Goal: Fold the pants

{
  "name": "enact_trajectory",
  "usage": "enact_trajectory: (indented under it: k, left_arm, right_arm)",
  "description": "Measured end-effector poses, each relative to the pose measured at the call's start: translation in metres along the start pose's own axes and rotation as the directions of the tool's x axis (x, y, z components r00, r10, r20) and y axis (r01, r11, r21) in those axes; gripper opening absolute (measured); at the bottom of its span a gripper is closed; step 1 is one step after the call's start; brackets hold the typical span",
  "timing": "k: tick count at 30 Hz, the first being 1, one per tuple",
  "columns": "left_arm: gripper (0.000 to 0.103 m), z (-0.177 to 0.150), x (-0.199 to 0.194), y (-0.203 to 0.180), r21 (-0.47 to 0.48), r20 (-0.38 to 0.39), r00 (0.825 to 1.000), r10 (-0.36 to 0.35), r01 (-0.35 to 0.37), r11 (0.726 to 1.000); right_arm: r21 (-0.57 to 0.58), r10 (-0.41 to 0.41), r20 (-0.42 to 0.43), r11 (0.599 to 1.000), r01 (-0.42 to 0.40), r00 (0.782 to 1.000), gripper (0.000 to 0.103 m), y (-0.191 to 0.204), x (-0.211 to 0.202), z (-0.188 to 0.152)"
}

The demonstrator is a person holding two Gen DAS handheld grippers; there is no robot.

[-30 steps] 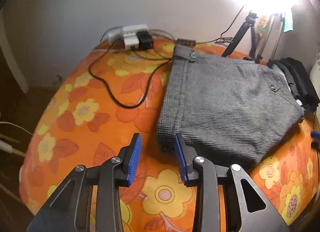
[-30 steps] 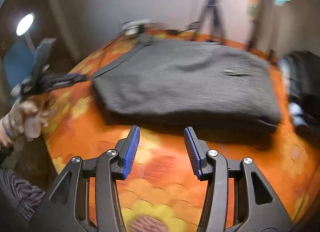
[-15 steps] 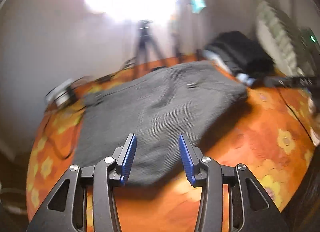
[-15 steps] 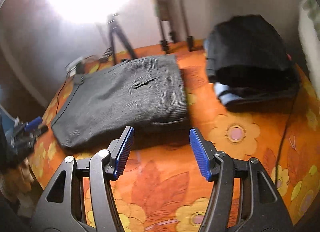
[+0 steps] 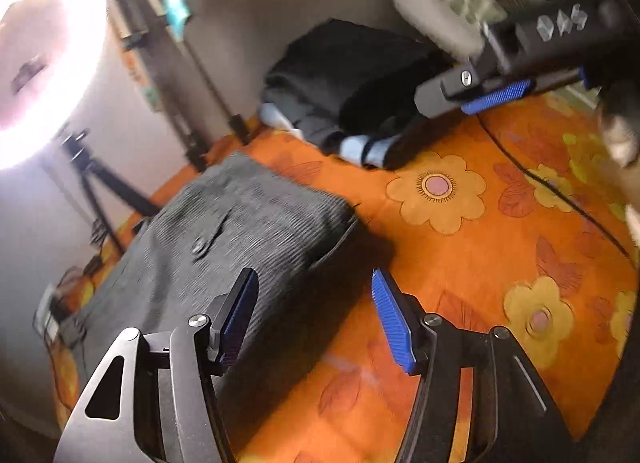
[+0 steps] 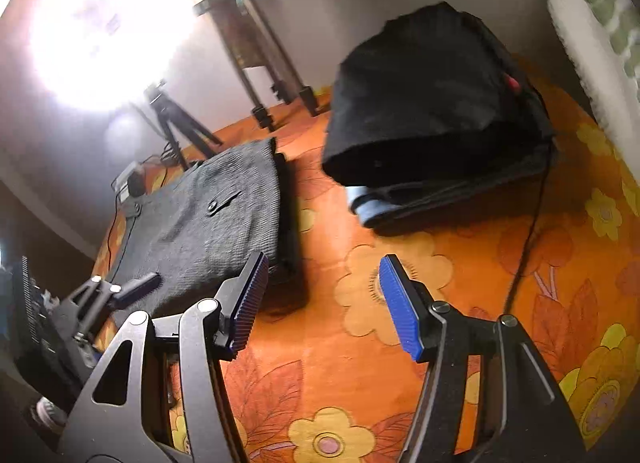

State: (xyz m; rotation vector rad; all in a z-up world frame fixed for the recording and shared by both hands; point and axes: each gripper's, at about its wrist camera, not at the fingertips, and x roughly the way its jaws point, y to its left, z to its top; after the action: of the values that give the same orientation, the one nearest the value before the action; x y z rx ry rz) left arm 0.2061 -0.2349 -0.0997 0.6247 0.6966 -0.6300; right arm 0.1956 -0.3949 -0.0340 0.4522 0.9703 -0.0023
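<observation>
Left wrist view: my left claw (image 5: 312,317), spread empty, nearer the folded pants (image 5: 224,247), lying ahead-left, long axis running away.

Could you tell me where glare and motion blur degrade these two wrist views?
Left wrist view: the ring light blows out the upper left, and the grey pants are motion-smeared. Right wrist view: the same light washes out the wall, but the pants look sharper.
</observation>
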Motion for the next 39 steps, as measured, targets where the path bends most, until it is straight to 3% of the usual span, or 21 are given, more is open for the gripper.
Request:
enact_trajectory:
  k: [6,13,15,16,17,19,22,32,39]
  left_arm:
    - [0.064,0.011,0.041,-0.009,0.060,-0.073,0.997,0.029,-0.024,0.998]
    - [0.067,0.008,0.058,-0.007,0.071,-0.079,0.996,0.041,-0.035,0.997]
    - [0.066,0.008,0.062,-0.007,0.070,-0.070,0.997,0.033,-0.028,0.997]
    - [0.057,0.009,0.063,-0.006,0.064,-0.062,0.997,0.034,-0.030,0.998]
    - [0.051,0.009,0.063,-0.005,0.051,-0.054,0.998,0.035,-0.032,0.998]
    - [0.031,0.008,0.062,0.004,-0.006,-0.033,0.999,0.028,-0.028,1.000]
    - [0.021,0.007,0.056,0.022,-0.114,0.005,1.000,-0.014,0.015,0.993]
    - [0.017,-0.003,0.028,0.054,-0.308,0.129,0.988,-0.081,0.117,0.944]
    - [0.017,-0.009,0.017,0.064,-0.346,0.178,0.979,-0.096,0.153,0.926]
  right_arm:
    - [0.048,0.024,-0.023,0.999,-0.023,0.999,0.061,-0.014,0.009,0.006]
    - [0.041,0.035,-0.038,0.999,-0.034,0.999,0.061,-0.011,0.020,0.008]
    - [0.050,0.044,-0.039,0.998,-0.042,0.998,0.061,-0.012,0.022,0.009]
    - [0.057,0.049,-0.040,0.997,-0.047,0.998,0.061,-0.012,0.023,0.010]
    - [0.063,0.052,-0.040,0.997,-0.049,0.998,0.061,-0.013,0.024,0.011]
    - [0.077,0.060,-0.041,0.995,-0.056,0.997,0.061,-0.013,0.027,0.013]
    - [0.084,0.070,-0.041,0.994,-0.066,0.997,0.061,-0.011,0.032,0.017]
    - [0.112,0.140,-0.090,0.985,-0.130,0.986,0.062,0.010,0.072,0.034]
    - [0.194,0.266,-0.123,0.951,-0.239,0.956,0.080,0.026,0.107,0.046]
